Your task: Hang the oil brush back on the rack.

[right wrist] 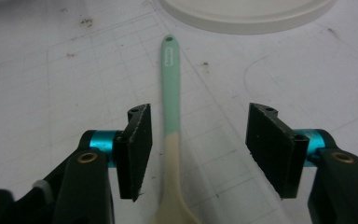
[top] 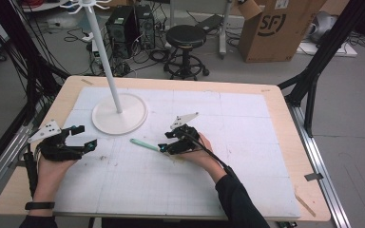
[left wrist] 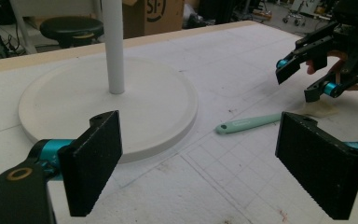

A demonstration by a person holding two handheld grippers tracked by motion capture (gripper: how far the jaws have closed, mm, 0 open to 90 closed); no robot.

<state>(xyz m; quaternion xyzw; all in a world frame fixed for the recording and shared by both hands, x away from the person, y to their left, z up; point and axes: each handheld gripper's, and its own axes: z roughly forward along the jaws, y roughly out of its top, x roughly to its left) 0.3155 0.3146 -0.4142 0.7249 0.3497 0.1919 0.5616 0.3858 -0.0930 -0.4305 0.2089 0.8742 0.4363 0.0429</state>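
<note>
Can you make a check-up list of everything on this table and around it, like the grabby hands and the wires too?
Surface: white gridded mat on a wooden table, some dark smudges.
Job's things: mint-handled spatula lying flat; white stand with upright pole.
Clutter: nothing seen.
Grippers: left gripper open, holding nothing; right gripper open, jaws either side of the spatula.
Cables: one trails from each gripper along the forearm.
Surroundings: black stool, cardboard box, computer towers, floor wires.

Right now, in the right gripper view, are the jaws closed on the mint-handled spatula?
No: the right gripper is open, its jaws standing apart on either side of the spatula, which lies flat on the table between them.
</note>
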